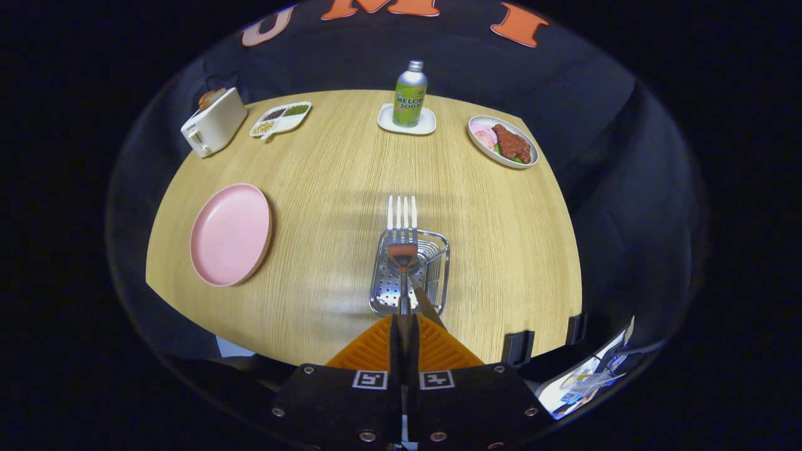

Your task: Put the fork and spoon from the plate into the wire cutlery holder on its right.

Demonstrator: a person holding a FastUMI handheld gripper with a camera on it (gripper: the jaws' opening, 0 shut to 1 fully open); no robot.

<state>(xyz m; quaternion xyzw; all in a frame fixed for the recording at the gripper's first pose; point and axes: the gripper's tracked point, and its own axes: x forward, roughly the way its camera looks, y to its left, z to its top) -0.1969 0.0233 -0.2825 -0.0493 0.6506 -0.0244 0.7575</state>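
The tool (404, 326) has its two ribbed, wedge-shaped fingers pressed together on the handle of a metal fork (401, 233). The fork points forward, four slim tines up, with a small rubbery collar where tines meet handle. It hangs directly over the wire cutlery holder (410, 272), a shiny rectangular basket with a perforated base and thin wire sides, standing just ahead of the fingers on the pale wood-grain worktop (338, 181).

A second slim metal handle, likely the spoon, seems to lean in the holder beside the fork, though this is hard to confirm. The round, matte pink plate (230, 233) to the holder's left lies bare. So the task looks nearly finished: only lowering and releasing the fork seems left.

Beyond stand a boxy white toaster (213, 121), a soda bottle (410, 93) and a food dish (502, 141).
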